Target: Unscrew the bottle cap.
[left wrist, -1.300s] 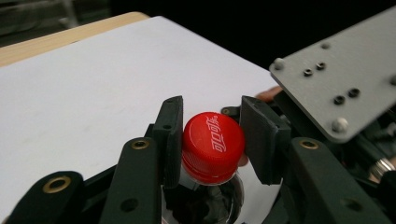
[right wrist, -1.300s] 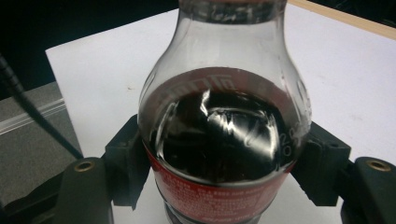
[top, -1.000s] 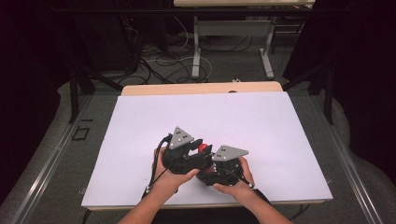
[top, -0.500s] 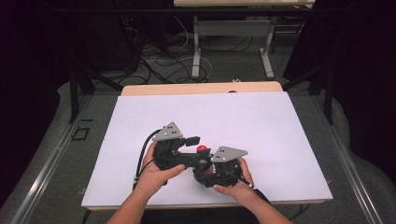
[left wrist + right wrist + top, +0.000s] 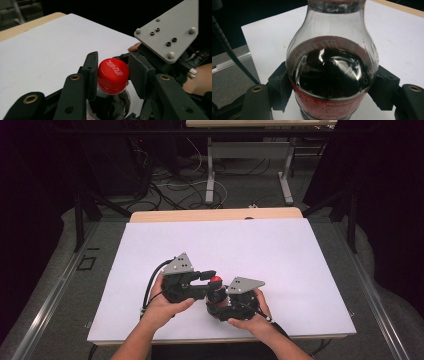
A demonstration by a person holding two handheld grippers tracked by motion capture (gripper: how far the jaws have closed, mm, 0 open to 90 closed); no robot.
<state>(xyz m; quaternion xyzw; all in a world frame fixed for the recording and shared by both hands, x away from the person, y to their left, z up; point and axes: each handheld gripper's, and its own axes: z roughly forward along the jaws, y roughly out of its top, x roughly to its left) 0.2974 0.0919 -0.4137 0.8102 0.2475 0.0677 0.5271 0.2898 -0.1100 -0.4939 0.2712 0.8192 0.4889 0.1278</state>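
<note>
A clear bottle of dark cola (image 5: 332, 75) with a red label stands on the white table top (image 5: 250, 245), near the front edge. My right gripper (image 5: 332, 86) is shut on the bottle's body, one pad on each side. My left gripper (image 5: 113, 67) reaches in level from the left and is shut on the red screw cap (image 5: 112, 77); its jaws have just been closing, with the cap between them. In the high view the left gripper (image 5: 212, 276) sits at the cap (image 5: 215, 280) and the right gripper (image 5: 216, 301) sits low beside the bottle (image 5: 216, 292). A hand holds each gripper.
The white top runs wide to the back and to both sides of the bottle. A wooden strip (image 5: 215, 215) borders its far edge. Beyond it are table legs and cables (image 5: 210, 180) on the floor. A cable (image 5: 150, 287) trails from the left gripper.
The left gripper has shifted to the left, its jaws came apart and have closed again on the red cap. The right gripper and the bottle have stayed put.
</note>
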